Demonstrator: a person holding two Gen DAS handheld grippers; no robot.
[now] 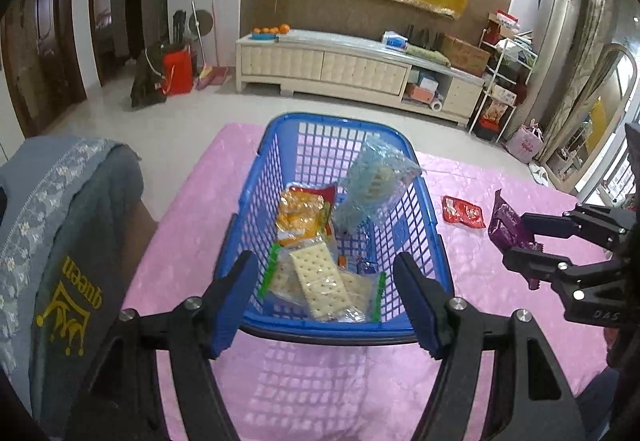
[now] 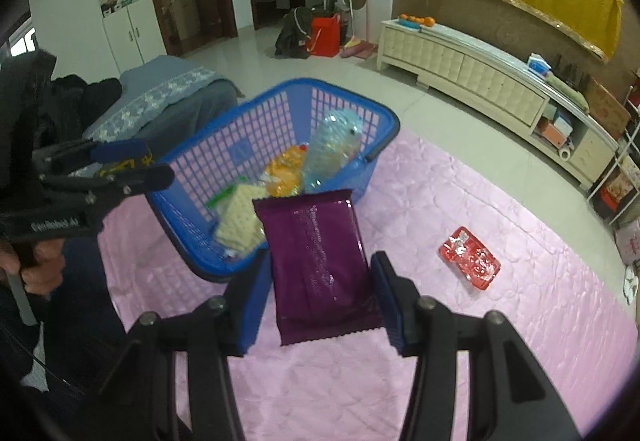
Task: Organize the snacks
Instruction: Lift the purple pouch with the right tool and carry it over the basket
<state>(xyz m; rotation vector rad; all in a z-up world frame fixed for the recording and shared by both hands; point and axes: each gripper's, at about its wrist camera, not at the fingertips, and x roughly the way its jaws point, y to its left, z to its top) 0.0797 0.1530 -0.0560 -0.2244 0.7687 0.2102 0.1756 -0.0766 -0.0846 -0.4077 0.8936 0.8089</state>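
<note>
Between the pads of the right gripper [image 2: 318, 301] hangs a purple snack packet [image 2: 316, 261], pinched at its sides, long axis pointing ahead toward the blue basket [image 2: 192, 241] just beyond and left. Over the basket's near rim, the left gripper [image 1: 326, 305] hovers spread, holding nothing. A red packet [image 2: 470, 261] lies to the right on the pink bedspread [image 2: 520, 321].
</note>
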